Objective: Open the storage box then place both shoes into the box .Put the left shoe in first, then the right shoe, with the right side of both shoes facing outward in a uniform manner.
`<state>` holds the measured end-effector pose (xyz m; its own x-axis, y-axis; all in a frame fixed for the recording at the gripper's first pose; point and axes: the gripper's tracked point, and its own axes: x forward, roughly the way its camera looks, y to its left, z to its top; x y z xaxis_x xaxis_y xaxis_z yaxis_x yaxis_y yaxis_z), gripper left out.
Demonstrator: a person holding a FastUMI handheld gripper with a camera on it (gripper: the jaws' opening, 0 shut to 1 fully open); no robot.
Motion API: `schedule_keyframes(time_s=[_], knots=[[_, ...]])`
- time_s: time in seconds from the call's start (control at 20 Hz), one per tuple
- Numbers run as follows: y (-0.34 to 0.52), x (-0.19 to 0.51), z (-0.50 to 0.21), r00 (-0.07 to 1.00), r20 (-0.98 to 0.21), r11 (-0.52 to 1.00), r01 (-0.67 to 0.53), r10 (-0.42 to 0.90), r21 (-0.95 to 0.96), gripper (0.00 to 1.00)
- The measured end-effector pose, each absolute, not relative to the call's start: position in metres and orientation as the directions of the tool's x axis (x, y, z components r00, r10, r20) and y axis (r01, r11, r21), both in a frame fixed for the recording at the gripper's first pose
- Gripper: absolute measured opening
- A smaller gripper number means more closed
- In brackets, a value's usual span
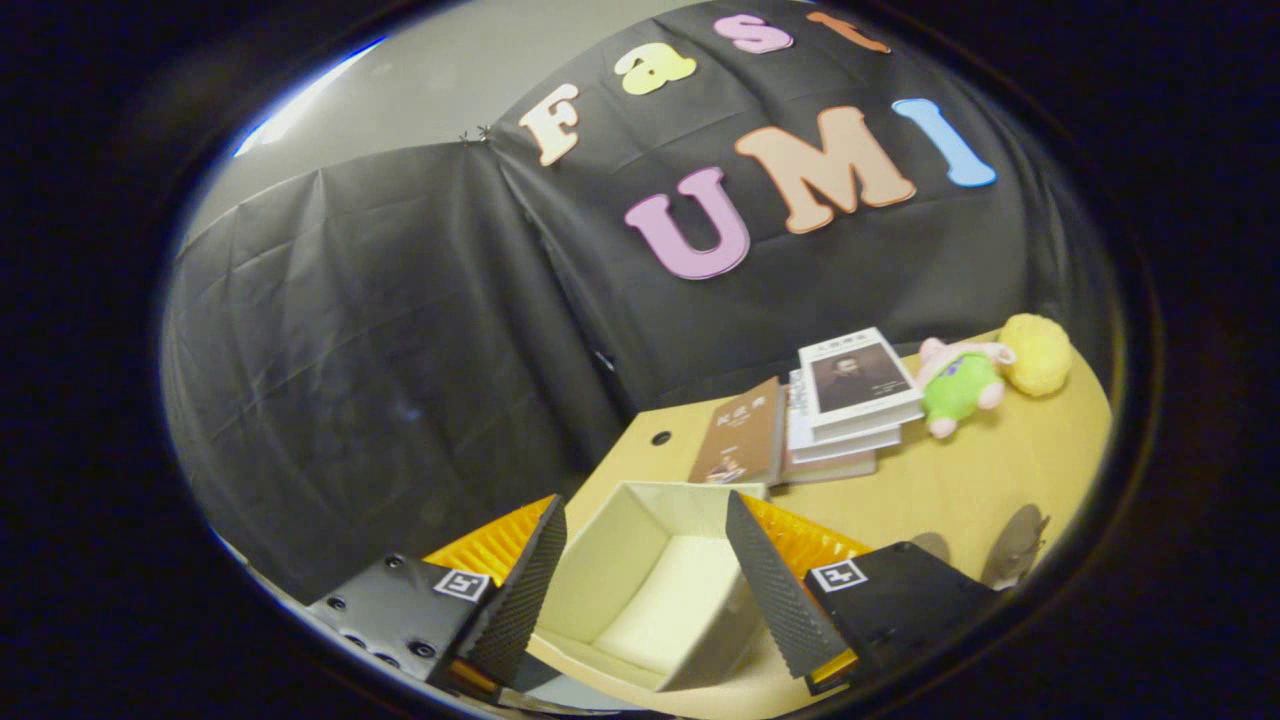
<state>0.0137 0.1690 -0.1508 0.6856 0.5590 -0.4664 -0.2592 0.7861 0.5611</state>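
Note:
The storage box (640,585), a pale cream open-topped box with nothing inside that I can see, sits on the wooden table (960,490) directly ahead of my gripper (645,590). Its hollow shows in the gap between my two fingers (525,590). The fingers stand wide apart and hold nothing. Orange ribbed panels (810,540) lie at the box's left and right, just behind the fingers. A dark grey pointed shape (1015,545) lies on the table to the right of the box, perhaps part of a shoe; I cannot tell.
Beyond the box, a brown book (740,435) leans by a stack of books (855,395). A green and pink plush toy (960,385) and a yellow fluffy ball (1038,352) lie to their right. A small round hole (660,437) marks the table's far left corner. Black cloth walls stand behind.

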Motion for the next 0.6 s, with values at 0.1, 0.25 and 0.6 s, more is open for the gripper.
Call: schedule_keyframes(time_s=[0.1, 0.25, 0.6], knots=[[0.136, 0.013, -0.160, 0.707, -0.490, 0.822, -0.234, 0.510, 0.519, 1.00], [0.090, 0.010, -0.175, 0.725, -0.527, 0.869, -0.206, 0.444, 0.450, 1.00], [0.022, -0.009, -0.233, 0.697, -0.640, 0.943, -0.188, 0.325, 0.274, 1.00]])
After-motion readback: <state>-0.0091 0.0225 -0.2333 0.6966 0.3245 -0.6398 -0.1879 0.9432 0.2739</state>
